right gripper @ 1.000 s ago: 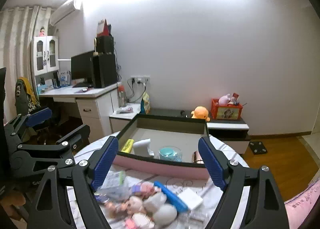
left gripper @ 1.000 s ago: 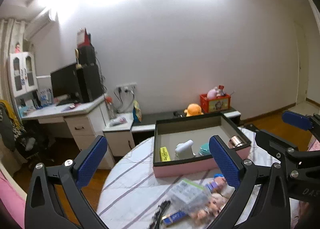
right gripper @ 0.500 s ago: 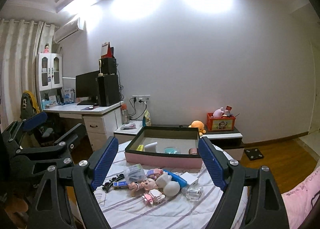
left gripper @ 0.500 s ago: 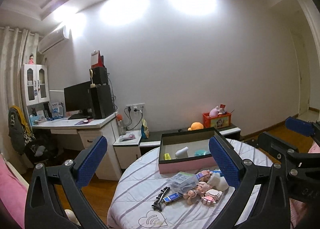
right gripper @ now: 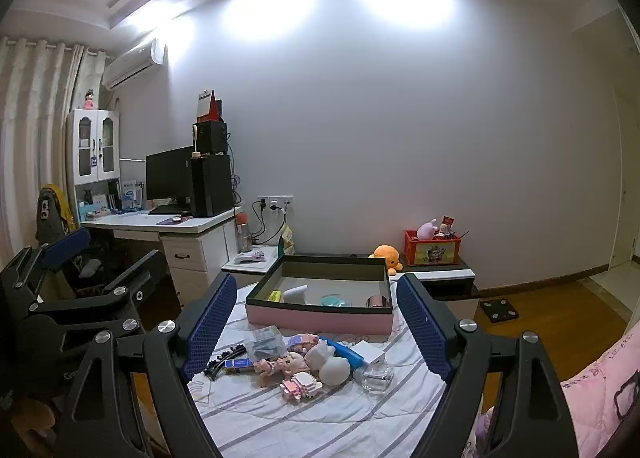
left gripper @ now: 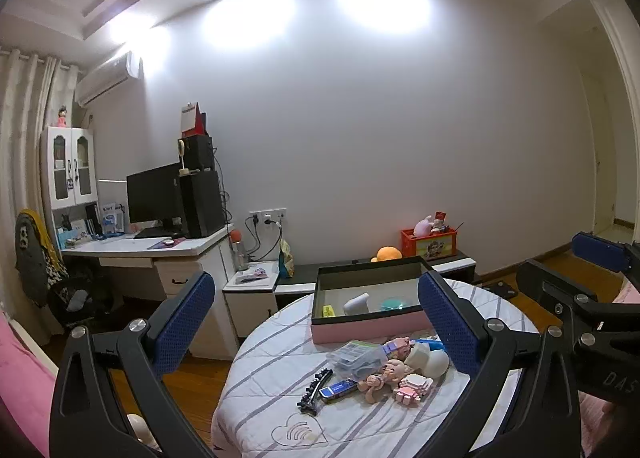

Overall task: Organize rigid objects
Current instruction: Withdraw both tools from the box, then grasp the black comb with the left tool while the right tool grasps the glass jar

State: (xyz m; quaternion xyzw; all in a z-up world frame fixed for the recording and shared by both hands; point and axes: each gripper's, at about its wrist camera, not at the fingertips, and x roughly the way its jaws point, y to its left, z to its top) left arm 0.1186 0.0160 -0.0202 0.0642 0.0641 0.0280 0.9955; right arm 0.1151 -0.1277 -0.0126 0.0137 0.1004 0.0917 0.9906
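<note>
A pink box with dark inner walls (left gripper: 372, 325) (right gripper: 320, 318) stands at the far side of a round table with a striped cloth (left gripper: 260, 390) (right gripper: 320, 418). In it lie a yellow item, a white item (right gripper: 294, 292), a teal lid and a metal cylinder (right gripper: 378, 301). In front of the box is a pile of small things: a clear plastic case (left gripper: 356, 354) (right gripper: 264, 340), dolls (right gripper: 280, 365), a black hair clip (left gripper: 316, 390), a blue stick (right gripper: 344, 350), a white box. My left gripper (left gripper: 316, 322) and right gripper (right gripper: 316, 322) are open and empty, held back from the table.
A white desk (left gripper: 152, 248) with a monitor and speakers stands at the left by the wall. A low cabinet (right gripper: 436, 278) behind the table holds an orange plush and a red crate. Pink bedding (right gripper: 600, 378) lies at the right. The floor is wood.
Both grippers have pulled up and back from the table: the box and pile were close a second ago and now look small and far. Both stay open.
</note>
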